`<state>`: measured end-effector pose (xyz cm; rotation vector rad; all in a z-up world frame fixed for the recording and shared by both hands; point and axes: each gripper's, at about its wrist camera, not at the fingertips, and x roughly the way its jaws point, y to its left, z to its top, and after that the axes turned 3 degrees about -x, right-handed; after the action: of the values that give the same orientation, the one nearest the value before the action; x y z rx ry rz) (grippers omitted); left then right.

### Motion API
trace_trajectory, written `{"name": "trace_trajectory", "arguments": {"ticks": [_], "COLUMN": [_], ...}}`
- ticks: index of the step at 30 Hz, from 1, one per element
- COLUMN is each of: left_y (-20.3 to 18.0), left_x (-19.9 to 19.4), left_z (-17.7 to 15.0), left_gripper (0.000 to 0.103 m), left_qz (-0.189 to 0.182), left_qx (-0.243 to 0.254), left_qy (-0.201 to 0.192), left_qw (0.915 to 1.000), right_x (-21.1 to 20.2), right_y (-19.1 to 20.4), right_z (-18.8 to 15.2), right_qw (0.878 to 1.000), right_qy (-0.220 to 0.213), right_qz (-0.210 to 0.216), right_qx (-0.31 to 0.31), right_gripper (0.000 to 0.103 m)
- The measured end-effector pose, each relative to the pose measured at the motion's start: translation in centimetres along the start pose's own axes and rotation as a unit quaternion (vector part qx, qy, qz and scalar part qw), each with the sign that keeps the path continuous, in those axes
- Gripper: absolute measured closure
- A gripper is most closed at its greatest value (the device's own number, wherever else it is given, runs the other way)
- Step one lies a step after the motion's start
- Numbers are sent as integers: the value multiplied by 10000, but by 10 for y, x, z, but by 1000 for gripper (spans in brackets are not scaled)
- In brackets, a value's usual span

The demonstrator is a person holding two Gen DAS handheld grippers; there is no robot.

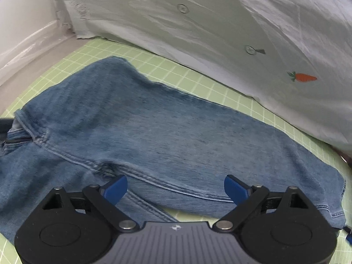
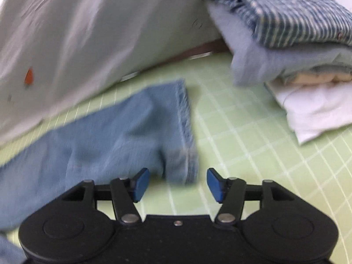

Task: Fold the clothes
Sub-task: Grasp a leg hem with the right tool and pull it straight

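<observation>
Jeans (image 1: 154, 127) flat on green grid mat (image 1: 198, 81) over the bench, folded lengthwise, seat and crotch seams toward the left gripper, leg running off toward the hem.

Left gripper (image 1: 175, 188): jaws wide, blue pads (image 1: 116, 189) hovering over the denim near the inseam stitching. Nothing between them, no pinch on the fabric. Contact with the cloth below: can't tell from this angle.

Right gripper (image 2: 177, 184): jaws spread roughly mid-to-wide, nothing held. Hem end of the jeans (image 2: 184, 132) lies just ahead of the left pad (image 2: 140, 183), corner of the hem between the two pads' line but not pressed by either. Bare mat (image 2: 242, 143) under the right pad. Right view motion-blurred, so fine contact not readable.

Behind the jeans: large pale grey-white shirt (image 1: 220, 33) draped along the far edge, buttons visible, small orange carrot print (image 1: 304, 77) on it; same shirt in the right view (image 2: 88, 33), lower edge just beside the denim leg, touching or not unclear.

Right side of mat: stack of folded clothes (image 2: 297, 50). Blue-white checked garment (image 2: 290, 13) on top, pale blue one under it, beige layer lower, white piece (image 2: 314, 110) at the bottom resting on the mat. Stack well apart from the jeans hem, open mat between.
</observation>
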<state>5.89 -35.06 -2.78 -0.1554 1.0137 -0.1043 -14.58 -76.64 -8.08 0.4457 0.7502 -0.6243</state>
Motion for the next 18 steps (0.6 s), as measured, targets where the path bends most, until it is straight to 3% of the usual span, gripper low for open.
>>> {"name": "trace_trajectory", "arguments": {"ticks": [2, 7, 13, 15, 18], "left_y": [-8, -18, -22, -23, -21], "left_x": [1, 4, 3, 1, 1], "left_z": [0, 0, -2, -2, -1], "left_gripper": [8, 8, 8, 8, 8], "left_qz": [-1, 80, 289, 355, 413], "left_qx": [117, 251, 360, 392, 319], "left_qy": [-24, 4, 21, 12, 49], "left_qw": [9999, 9997, 9989, 9986, 9986], "right_x": [17, 69, 87, 88, 90], "right_y": [1, 13, 19, 16, 8], "right_z": [14, 35, 39, 42, 45], "right_qw": [9999, 9993, 9952, 9934, 9864], "right_qy": [-67, 204, 347, 323, 289], "right_qz": [-60, -196, -317, -416, -929], "right_qx": [53, -237, -853, -1020, -1326], "right_gripper": [30, 32, 61, 88, 89]}}
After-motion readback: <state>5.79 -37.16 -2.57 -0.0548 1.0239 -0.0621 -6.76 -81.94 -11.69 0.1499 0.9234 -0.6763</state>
